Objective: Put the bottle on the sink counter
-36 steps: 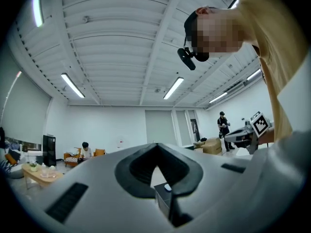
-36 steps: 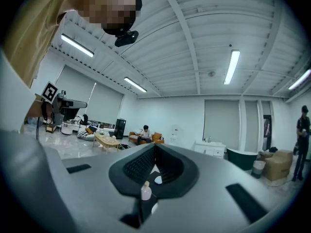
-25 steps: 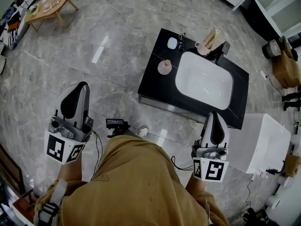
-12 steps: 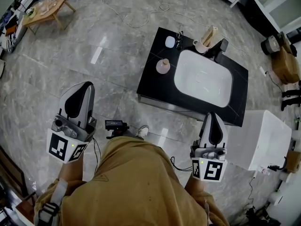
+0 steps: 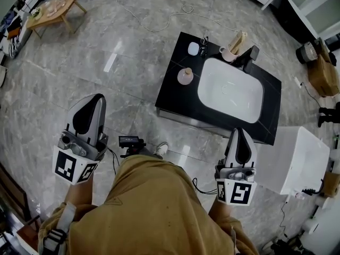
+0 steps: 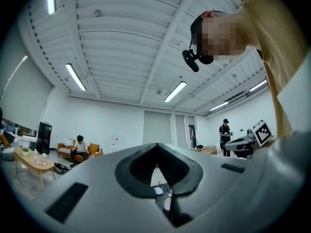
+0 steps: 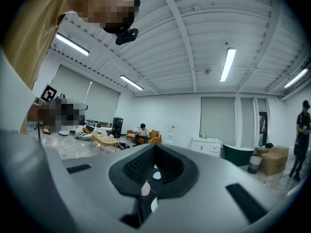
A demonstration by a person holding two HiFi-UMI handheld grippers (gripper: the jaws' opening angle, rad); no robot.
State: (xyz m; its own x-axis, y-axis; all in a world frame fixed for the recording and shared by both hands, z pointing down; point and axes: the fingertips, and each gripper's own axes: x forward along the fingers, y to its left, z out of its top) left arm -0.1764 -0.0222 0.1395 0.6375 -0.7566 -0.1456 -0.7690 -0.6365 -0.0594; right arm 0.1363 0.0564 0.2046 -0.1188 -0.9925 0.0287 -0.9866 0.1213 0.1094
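Each gripper view is mostly filled by its own grey jaws, so little of the counter gets through. The left gripper (image 6: 156, 171) has its jaws pressed together with nothing between them. A thin slit under its dark pads shows only a sliver of the pale pink round-bodied bottle (image 6: 167, 203). The right gripper (image 7: 146, 181) is likewise closed and empty, and the pale spots in its slit are too small to name.

In the head view the bottle (image 5: 185, 76) stands upright on the black rectangular sink counter (image 5: 171, 93), just left of the white oval basin (image 5: 231, 92) and well apart from both grippers. The right gripper's tip covers part of the counter's near edge. Behind the basin a beige cup (image 5: 228, 52) holds something that cannot be made out.

The grey marbled tile floor (image 5: 106, 47) carries a loose white cable (image 5: 159, 24), with a low wooden table (image 5: 50, 9) in the far corner. A white boxy block (image 5: 297, 161) stands beside the counter.
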